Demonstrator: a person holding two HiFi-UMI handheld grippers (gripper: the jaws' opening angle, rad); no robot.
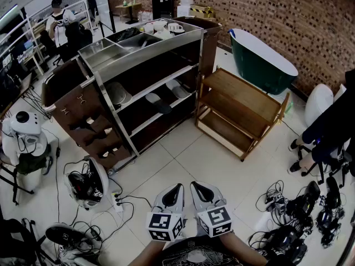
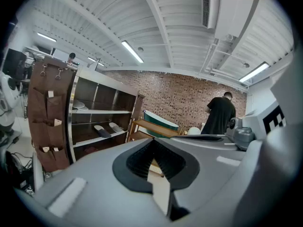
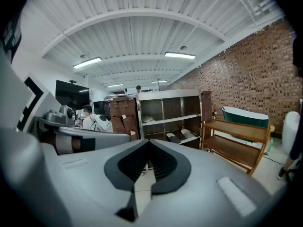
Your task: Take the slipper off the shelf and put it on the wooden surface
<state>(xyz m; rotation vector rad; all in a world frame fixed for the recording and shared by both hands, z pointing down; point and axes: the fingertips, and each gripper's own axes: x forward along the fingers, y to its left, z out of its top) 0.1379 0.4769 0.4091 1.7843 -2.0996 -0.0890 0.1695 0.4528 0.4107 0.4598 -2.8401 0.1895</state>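
A dark slipper (image 1: 159,102) and a grey slipper (image 1: 177,88) lie side by side on the middle shelf of the metal-framed shelf unit (image 1: 145,47). To its right stands a wooden rack (image 1: 241,101) with bare slatted tops. Both grippers hang low at the near edge of the head view, far from the shelf. My left gripper (image 1: 171,195) and my right gripper (image 1: 204,193) are shut with nothing between their jaws. The right gripper view shows the dark slipper (image 3: 173,137), the grey slipper (image 3: 188,134) and the wooden rack (image 3: 236,138) ahead. In the left gripper view, the dark slipper (image 2: 101,130) is small and distant.
A green bathtub (image 1: 260,60) stands behind the rack by the brick wall. A brown hanging organiser (image 1: 83,121) covers the shelf unit's left end. Cables and gear (image 1: 294,220) litter the floor at the right, a device (image 1: 86,184) at the left. A person (image 1: 333,132) stands at right.
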